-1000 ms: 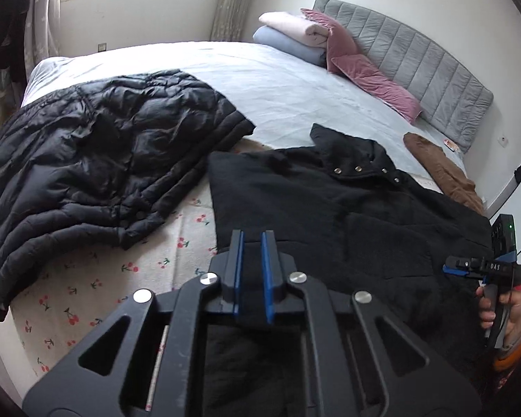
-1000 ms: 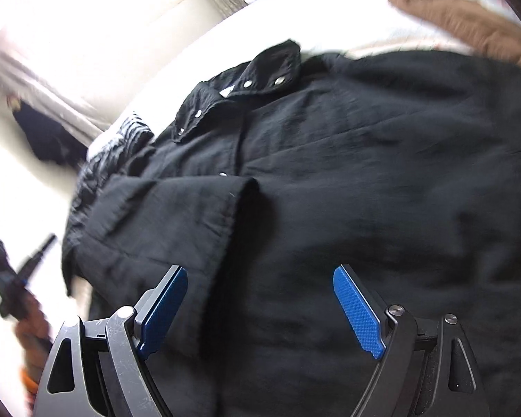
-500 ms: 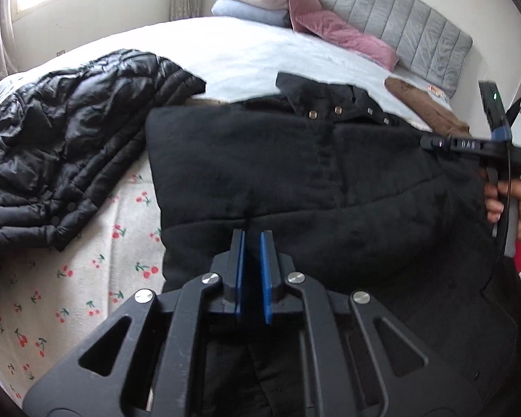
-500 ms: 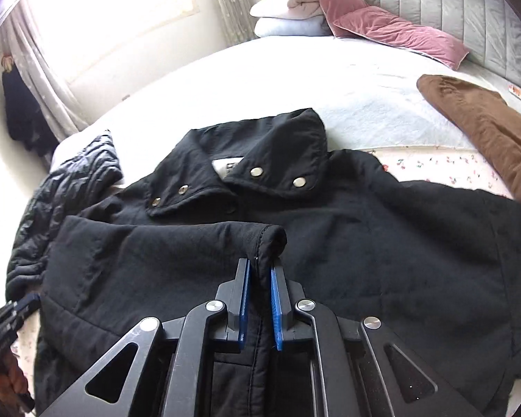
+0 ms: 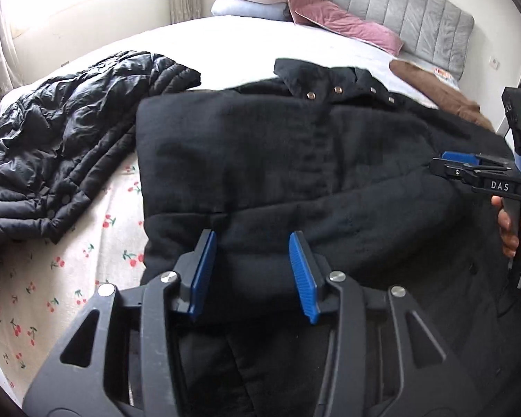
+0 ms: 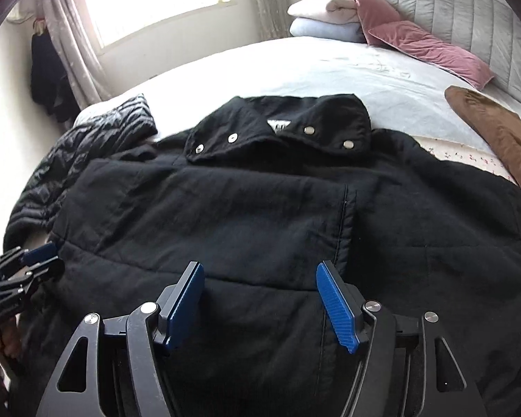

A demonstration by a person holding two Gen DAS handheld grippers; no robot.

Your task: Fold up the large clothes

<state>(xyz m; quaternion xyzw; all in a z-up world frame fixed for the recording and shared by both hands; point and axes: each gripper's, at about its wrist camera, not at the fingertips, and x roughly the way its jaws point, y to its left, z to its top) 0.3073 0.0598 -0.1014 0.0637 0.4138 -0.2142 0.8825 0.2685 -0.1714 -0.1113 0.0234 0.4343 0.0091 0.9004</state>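
Black coat point(image 6: 246, 215) flat on bed point(image 6: 330, 66), left side folded over its front; both grippers releasing.

Coat taken as landmark. Collar with metal snaps at its far end, toward the grey headboard point(image 6: 469, 10). Left gripper point(image 5: 251, 271) over the coat's near edge, jaws opening, blue pads clear of the cloth, nothing pinched. Right gripper point(image 6: 264, 302) over the coat's near middle, jaws opening, no fabric between them. Black puffer jacket point(image 5: 62, 146) touching the coat's left side. Brown garment point(image 6: 496, 139) just beside its right shoulder. Pink pillow point(image 6: 427, 48) well beyond the collar.
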